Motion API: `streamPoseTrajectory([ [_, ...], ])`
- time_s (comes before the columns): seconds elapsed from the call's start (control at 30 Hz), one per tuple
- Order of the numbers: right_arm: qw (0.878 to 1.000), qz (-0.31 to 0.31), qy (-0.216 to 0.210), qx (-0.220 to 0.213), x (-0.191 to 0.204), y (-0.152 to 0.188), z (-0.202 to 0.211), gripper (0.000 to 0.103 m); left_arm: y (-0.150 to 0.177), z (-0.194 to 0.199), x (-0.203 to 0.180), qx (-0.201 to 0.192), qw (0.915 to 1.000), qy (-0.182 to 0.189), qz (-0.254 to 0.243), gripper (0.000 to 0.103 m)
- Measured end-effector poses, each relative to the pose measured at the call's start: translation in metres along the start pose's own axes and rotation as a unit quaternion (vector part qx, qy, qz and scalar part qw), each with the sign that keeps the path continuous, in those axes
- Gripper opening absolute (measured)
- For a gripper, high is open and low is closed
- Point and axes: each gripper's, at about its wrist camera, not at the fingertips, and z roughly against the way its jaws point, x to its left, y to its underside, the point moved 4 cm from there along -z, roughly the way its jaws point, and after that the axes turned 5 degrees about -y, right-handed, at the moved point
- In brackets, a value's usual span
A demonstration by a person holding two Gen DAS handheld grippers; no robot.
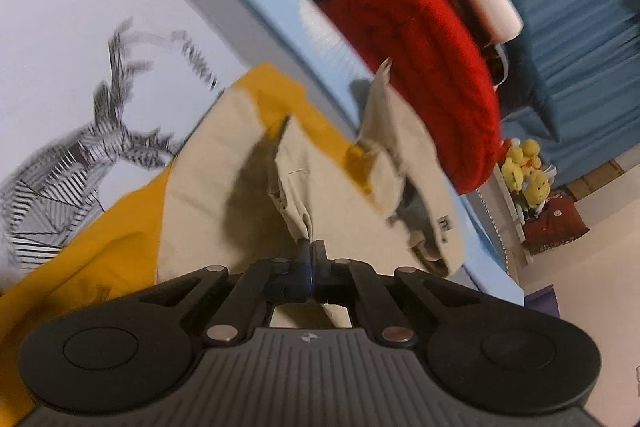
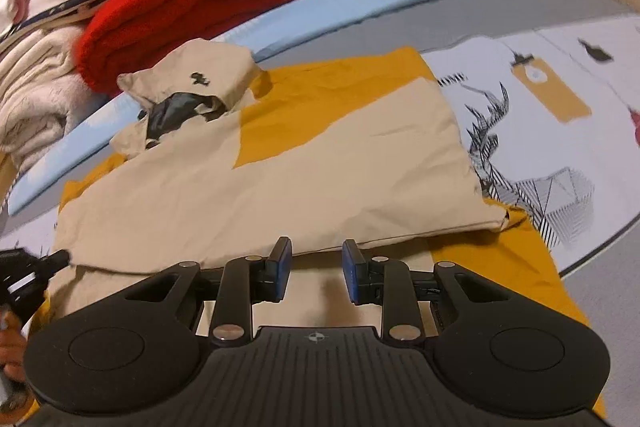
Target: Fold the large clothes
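A large beige and mustard-yellow jacket (image 2: 280, 163) lies spread on the bed, its collar and dark lining bunched at the far left (image 2: 180, 107). In the left wrist view the jacket (image 1: 208, 179) has a raised beige fold running into my left gripper (image 1: 310, 247), whose jaws are shut on that fabric. The same left gripper (image 2: 44, 263) shows at the left edge of the right wrist view, at the jacket's near corner. My right gripper (image 2: 316, 259) hovers open over the jacket's near hem, with nothing pinched between its blue pads (image 2: 282, 263).
A folded red knit blanket (image 2: 188, 3) and a cream fleece pile (image 2: 36, 99) sit behind the jacket on a light blue pad (image 2: 360, 7). The white sheet (image 2: 560, 131) carries black line drawings. Yellow plush toys (image 1: 524, 167) stand beyond the bed.
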Motion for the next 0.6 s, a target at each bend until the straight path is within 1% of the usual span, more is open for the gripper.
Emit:
streamPoseTrajectory([
  [0.07,1.000,-0.020,-0.001,0.002,-0.006,-0.002,-0.002,0.029,0.002,0.024,-0.014,-0.009,0.9997,-0.008,-0.021,0.000],
  [0.1,1.000,-0.030,-0.001,0.002,-0.008,-0.004,-0.002,0.029,0.005,0.033,-0.019,-0.008,0.9991,-0.021,-0.035,0.001],
  [0.13,0.999,-0.040,-0.001,0.002,-0.012,-0.005,-0.003,0.029,0.006,0.037,-0.021,-0.007,0.9981,-0.040,-0.047,0.002],
  [0.17,0.999,-0.050,0.001,0.002,-0.015,-0.006,-0.004,0.029,0.006,0.040,-0.020,-0.013,0.9955,-0.070,-0.062,0.004],
  [0.2,0.998,-0.060,0.005,0.002,-0.019,-0.006,-0.005,0.029,0.005,0.042,-0.018,-0.030,0.9903,-0.109,-0.080,0.007],
  [0.23,0.997,-0.070,0.010,0.004,-0.024,-0.006,-0.006,0.029,0.004,0.043,-0.018,-0.050,0.9834,-0.142,-0.101,0.012],
  [0.27,0.996,-0.081,0.022,0.007,-0.029,-0.005,-0.007,0.029,0.003,0.044,-0.019,-0.063,0.9773,-0.163,-0.119,0.012],
  [0.3,0.995,-0.089,0.038,0.013,-0.035,-0.003,-0.007,0.029,0.002,0.043,-0.020,-0.064,0.9765,-0.161,-0.129,0.012],
  [0.37,0.993,-0.095,0.072,0.021,-0.044,0.000,-0.008,0.029,0.004,0.040,-0.025,-0.051,0.9806,-0.129,-0.139,0.014],
  [0.4,0.991,-0.098,0.083,0.019,-0.046,0.000,-0.007,0.029,0.006,0.036,-0.026,-0.042,0.9816,-0.116,-0.146,0.016],
  [0.43,0.991,-0.101,0.086,0.013,-0.047,0.000,-0.005,0.029,0.008,0.030,-0.026,-0.035,0.9820,-0.108,-0.151,0.016],
  [0.53,0.994,-0.080,0.076,-0.020,-0.036,-0.006,0.004,0.029,0.012,0.010,-0.013,-0.010,0.9809,-0.120,-0.153,0.016],
  [0.6,0.996,-0.059,0.053,-0.047,-0.026,-0.010,0.008,0.029,0.016,-0.004,0.003,0.026,0.9809,-0.131,-0.141,0.016],
])
